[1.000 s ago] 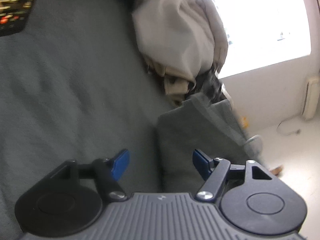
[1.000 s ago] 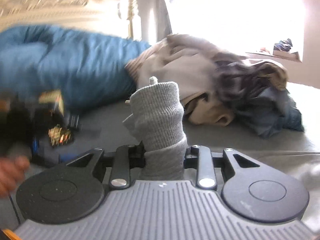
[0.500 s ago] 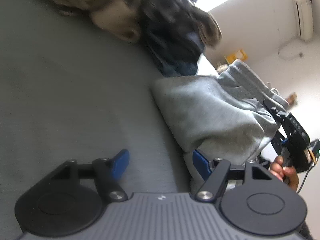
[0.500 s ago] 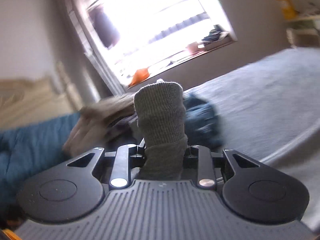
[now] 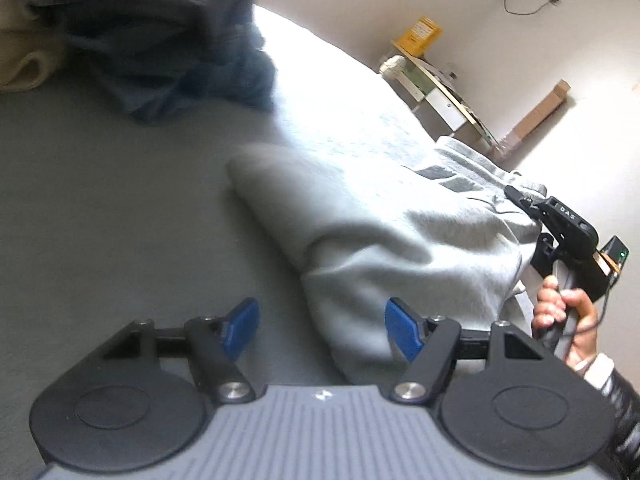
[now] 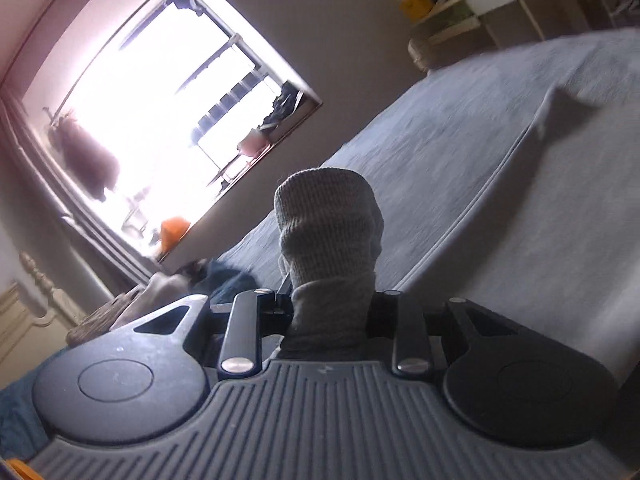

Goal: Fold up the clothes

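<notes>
— Where does the grey sweatshirt [image 5: 384, 216] lie just now?

— On the grey bed [image 5: 100, 216], bunched and half doubled, toward the bed's near edge on the right-hand side; one rounded fold points inward toward the middle of the bed. Knitted cuff [image 6: 328, 240] pinched in the right gripper [image 6: 330, 312], jaws clamped on it, cloth standing up between them. Seen from the left wrist, the same right gripper [image 5: 560, 224] sits at the garment's far right end, with a hand [image 5: 568, 320] on its handle.

— And the left gripper [image 5: 320, 328]?

— Jaws apart, nothing between the blue pads [image 5: 240, 326], hanging just above the bed with the nearest fold of cloth touching neither pad.

— How best to carry on, then?

— Probably a spreading step: hold the cuff firmly, draw it outward along the near edge until the sleeve lies straight. Bring the open left jaws down onto a single hem or shoulder, not a thick bunch. Pull both ends apart evenly to flatten before any fold.

— Anything to mind?

— Keep clear of the dark heap of clothes [image 5: 160, 40] at the far corner; avoid dragging cloth over the bed's edge.
</notes>
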{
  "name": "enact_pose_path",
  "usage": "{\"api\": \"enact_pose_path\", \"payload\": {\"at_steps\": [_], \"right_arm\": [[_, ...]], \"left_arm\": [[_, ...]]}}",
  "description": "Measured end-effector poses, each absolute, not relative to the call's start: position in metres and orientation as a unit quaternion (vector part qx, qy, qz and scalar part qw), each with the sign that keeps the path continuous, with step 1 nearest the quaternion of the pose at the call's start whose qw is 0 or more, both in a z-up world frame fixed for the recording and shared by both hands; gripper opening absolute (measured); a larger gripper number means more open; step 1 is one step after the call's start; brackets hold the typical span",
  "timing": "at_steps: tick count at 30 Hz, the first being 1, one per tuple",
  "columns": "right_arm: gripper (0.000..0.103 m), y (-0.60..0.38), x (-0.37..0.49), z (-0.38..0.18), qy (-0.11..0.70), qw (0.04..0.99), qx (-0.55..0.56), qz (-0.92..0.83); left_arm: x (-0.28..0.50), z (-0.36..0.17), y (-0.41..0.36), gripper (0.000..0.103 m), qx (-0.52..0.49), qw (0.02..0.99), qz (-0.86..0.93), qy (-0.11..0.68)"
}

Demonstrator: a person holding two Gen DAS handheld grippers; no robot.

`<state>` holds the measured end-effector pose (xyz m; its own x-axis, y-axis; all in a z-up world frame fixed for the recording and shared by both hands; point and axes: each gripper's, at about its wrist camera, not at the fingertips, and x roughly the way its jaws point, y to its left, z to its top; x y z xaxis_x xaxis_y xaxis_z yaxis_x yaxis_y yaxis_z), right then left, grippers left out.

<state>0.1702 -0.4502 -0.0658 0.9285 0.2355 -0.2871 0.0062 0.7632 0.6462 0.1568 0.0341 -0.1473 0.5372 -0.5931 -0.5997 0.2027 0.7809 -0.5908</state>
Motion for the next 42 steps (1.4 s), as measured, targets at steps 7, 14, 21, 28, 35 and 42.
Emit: {"api": "enact_pose_path", "payload": {"at_steps": [7,14,21,28,35,42], "right_arm": [[0.026,-0.557,0.186,-0.06,0.145,0.928,0.342,-0.013],[0.026,-0.618,0.196,-0.089,0.145,0.906,0.395,-0.053],[0.029,-0.64,0.191,-0.118,0.173,0.893,0.402,-0.107],[0.055,-0.666,0.157,-0.143,0.205,0.84,0.487,-0.123],[0.08,-0.652,0.07,-0.133,0.152,0.735,0.646,-0.142],[0.084,-0.525,0.022,-0.15,0.278,0.652,0.705,-0.031]], "left_arm": [[0.169,-0.148,0.008,0.07,-0.216,0.833,-0.258,0.439],[0.177,-0.154,0.005,0.07,-0.224,0.826,-0.257,0.449],[0.179,-0.156,0.008,0.07,-0.225,0.825,-0.258,0.449],[0.18,-0.153,0.017,0.07,-0.236,0.824,-0.259,0.445],[0.197,-0.155,0.018,0.071,-0.269,0.816,-0.271,0.434],[0.239,-0.171,-0.002,0.069,-0.306,0.794,-0.287,0.441]]}}
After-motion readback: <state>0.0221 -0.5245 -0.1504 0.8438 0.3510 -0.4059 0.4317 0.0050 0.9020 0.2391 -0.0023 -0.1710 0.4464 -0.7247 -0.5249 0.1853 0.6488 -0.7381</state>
